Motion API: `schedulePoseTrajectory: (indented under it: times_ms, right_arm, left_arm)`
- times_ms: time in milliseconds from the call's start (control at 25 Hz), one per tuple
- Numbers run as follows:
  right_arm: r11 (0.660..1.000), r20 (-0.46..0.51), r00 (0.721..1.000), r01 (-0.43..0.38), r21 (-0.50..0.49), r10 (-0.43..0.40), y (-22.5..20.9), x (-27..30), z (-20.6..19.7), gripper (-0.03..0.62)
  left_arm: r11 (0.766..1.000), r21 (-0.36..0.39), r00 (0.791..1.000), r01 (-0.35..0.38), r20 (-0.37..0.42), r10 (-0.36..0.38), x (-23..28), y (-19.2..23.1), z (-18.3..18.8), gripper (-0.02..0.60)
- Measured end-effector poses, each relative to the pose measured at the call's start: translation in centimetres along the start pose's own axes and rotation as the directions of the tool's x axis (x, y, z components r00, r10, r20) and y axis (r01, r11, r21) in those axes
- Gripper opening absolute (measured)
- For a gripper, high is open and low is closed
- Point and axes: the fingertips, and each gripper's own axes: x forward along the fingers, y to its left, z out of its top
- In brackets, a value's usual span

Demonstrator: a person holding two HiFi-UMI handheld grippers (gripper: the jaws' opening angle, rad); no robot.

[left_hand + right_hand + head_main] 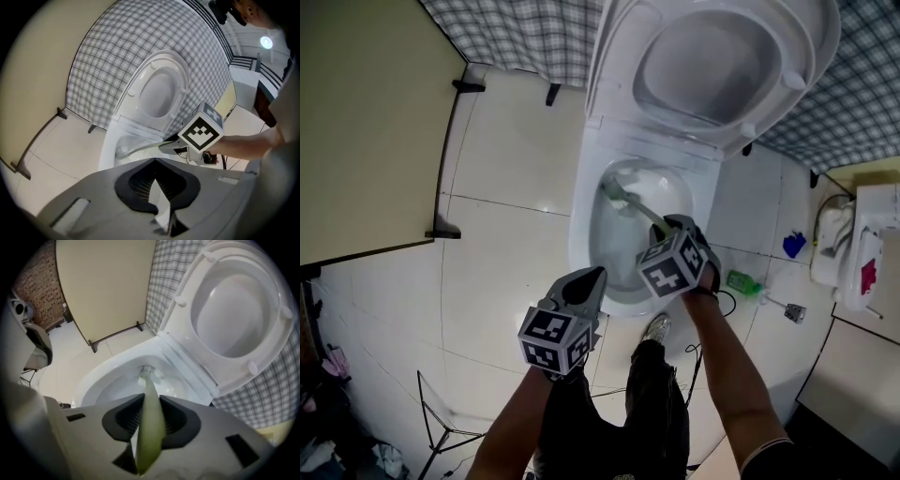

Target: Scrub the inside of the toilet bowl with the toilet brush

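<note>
Two forearms (pixel 733 375) extended, right hand-held gripper (pixel 677 225) tilted down clamping toilet brush (pixel 630 200), left hand-held gripper (pixel 592 279) closed, empty

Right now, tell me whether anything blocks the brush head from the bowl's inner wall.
Nothing visible does. The seat is up, and the toilet brush, clamped in the right gripper, has its head inside the bowl.

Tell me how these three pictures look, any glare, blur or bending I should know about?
Head view: evenly lit, straight lines bow towards the edges, small glare on the floor. Left gripper view: dark round border, ceiling lamp blown white. Right gripper view: brush handle near the lens is soft, brush head in the bowl sharper.
</note>
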Motion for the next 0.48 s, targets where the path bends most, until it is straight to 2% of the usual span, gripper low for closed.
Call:
schedulePoseTrajectory:
  times_ms: [240, 480]
  right_arm:
    - [0.984, 0.043, 0.998, -0.046, -0.175, 0.054, 3.6, -1.1, 0.2, 0.104]
    - [0.932, 0.051, 0.991, -0.1, -0.347, 0.125, 7.4, -2.6, -2.2, 0.104]
  left_arm:
    - [1.0, 0.0, 1.0, -0.017, -0.009, 0.017, -0.7, 0.4, -0.9, 0.009]
    - [0.999, 0.006, 0.999, -0.033, -0.016, 0.033, -1.6, -0.1, -2.2, 0.009]
